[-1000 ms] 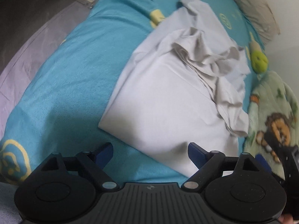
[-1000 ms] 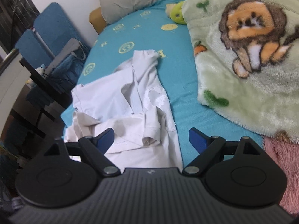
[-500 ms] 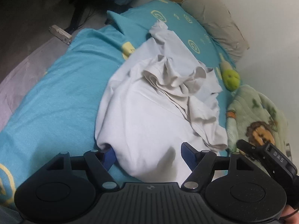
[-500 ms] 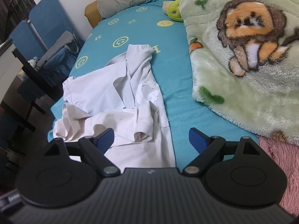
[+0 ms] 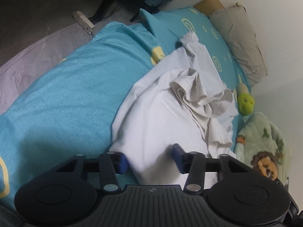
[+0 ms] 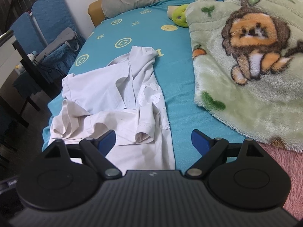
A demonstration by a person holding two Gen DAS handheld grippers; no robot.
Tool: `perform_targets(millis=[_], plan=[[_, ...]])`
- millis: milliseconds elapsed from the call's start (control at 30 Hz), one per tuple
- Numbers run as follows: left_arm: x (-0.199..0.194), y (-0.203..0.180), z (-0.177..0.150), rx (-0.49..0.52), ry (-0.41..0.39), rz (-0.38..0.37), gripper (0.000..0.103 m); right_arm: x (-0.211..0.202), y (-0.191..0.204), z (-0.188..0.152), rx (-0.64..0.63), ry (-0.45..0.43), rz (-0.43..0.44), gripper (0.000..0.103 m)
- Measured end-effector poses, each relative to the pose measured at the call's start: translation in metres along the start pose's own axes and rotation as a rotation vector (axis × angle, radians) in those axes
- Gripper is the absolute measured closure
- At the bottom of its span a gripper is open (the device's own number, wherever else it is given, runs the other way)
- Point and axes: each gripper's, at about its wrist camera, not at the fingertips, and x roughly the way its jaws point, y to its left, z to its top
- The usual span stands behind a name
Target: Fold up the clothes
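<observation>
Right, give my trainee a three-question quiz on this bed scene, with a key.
1. True or false: the near hem of the crumpled white cotton shirt lies between the blue pads of the left hand-held gripper.
2. Which is widest open? A. left hand-held gripper B. right hand-held gripper C. both equal
3. Fill in: the fluffy pale green blanket shows a cartoon ____.

Key
1. True. The jaws have just been closing around the hem, though a gap still shows beside the pads.
2. B. Its jaws stand wide over the teal smiley-print bed sheet and the shirt's edge.
3. Lion.
</observation>
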Motion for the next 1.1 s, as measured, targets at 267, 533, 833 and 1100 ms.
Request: perform_targets(millis=[267,533,833,1100], plan=[[-0.018,-0.021,-0.009,0.177,-0.133,-0.021,0.089,-0.002,0.011,-0.006,-0.059,-0.005,-0.016,0.015],[-0.023,-0.021,-0.009,0.173,-0.148,-0.053,0.09,-0.018,0.018,-0.011,-0.045,-0.019,0.019,0.015],[-0.025,-0.018,-0.008,0.164,-0.153,-0.072,0.09,-0.038,0.039,-0.039,0.03,0.025,0.186,0.015],[-0.028,-0.016,-0.007,0.147,-0.161,-0.101,0.09,-0.025,0.04,-0.072,0.311,0.192,0.428,0.015]])
